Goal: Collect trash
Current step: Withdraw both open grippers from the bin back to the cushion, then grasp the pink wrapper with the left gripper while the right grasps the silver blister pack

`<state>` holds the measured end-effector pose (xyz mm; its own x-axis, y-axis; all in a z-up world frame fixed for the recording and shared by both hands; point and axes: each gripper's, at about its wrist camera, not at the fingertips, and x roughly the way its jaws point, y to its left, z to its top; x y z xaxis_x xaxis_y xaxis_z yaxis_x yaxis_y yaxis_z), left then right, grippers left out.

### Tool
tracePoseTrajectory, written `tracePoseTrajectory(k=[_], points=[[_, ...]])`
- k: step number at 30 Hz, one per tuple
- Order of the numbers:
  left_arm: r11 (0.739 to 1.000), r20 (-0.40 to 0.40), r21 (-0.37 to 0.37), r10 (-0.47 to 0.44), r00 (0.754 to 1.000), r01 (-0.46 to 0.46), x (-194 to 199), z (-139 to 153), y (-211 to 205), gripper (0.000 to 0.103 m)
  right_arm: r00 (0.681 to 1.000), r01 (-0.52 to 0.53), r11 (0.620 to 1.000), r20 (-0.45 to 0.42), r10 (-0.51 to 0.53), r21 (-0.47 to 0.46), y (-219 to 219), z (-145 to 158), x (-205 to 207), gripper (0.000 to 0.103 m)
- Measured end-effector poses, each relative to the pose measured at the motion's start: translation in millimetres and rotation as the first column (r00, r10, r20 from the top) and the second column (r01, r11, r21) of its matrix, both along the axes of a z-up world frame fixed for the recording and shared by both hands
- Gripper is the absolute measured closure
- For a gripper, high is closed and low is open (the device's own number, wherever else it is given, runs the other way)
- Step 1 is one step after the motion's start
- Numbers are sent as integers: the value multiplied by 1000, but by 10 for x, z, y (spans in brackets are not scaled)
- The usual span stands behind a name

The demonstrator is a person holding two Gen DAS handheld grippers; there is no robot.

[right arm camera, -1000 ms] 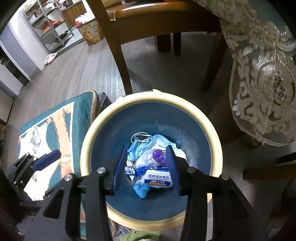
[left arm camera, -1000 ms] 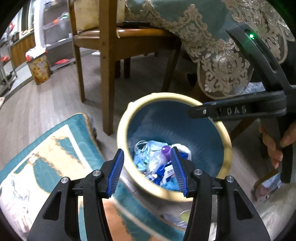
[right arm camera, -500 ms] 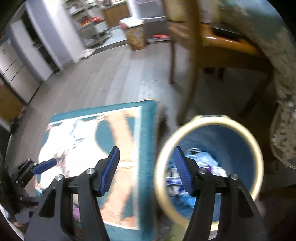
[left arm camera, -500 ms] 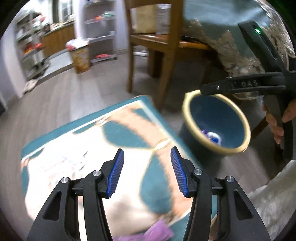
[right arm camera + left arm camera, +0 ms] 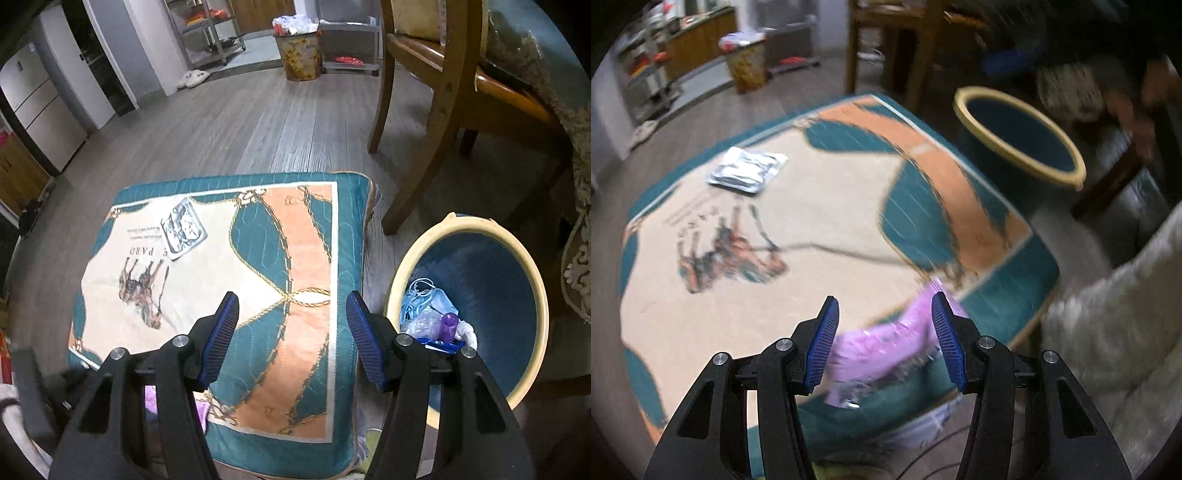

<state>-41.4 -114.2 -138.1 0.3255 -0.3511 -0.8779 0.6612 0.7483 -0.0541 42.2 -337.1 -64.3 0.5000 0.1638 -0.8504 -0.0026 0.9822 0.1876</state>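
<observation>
Trash is in two places on the mat [image 5: 258,280]: a pink wrapper [image 5: 882,347] at the near edge and a silver foil packet [image 5: 748,170] at the far side. My left gripper [image 5: 884,338] has its jaws wide open with nothing in them, and the pink wrapper lies just ahead, between the two blue pads — I judge it is the next thing to take, though this view is blurred. My right gripper [image 5: 293,332] is also wide open and empty, above the mat, with the bin [image 5: 532,280] close on its right. The bin stands on the floor beside the mat, so each carry is short; it already holds a purple bottle [image 5: 448,325] and some blue plastic.

Around it are a wooden chair [image 5: 436,110] and a hanging tablecloth [image 5: 576,229] — both near the bin, and they could hinder my reach from that side. A second, flowered bin [image 5: 301,55] stands far back.
</observation>
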Motion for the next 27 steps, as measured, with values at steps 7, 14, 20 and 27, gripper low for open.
tracePoseTrajectory(k=[7, 14, 20, 27], points=[[990, -45, 98, -93, 995, 97, -83, -306, -133, 67, 1000, -5, 999, -11, 5, -38, 66, -19, 0, 43], [998, -18, 44, -38, 999, 39, 130, -8, 6, 92, 1000, -7, 999, -14, 7, -31, 132, -54, 81, 43], [998, 84, 20, 64, 994, -66, 618, 768, 401, 92, 998, -63, 998, -1, 63, -20, 413, -118, 293, 43], [969, 154, -15, 247, 957, -248, 1197, 961, 1044, 92, 974, -217, 970, 43, 223, -105, 1065, -304, 698, 43]])
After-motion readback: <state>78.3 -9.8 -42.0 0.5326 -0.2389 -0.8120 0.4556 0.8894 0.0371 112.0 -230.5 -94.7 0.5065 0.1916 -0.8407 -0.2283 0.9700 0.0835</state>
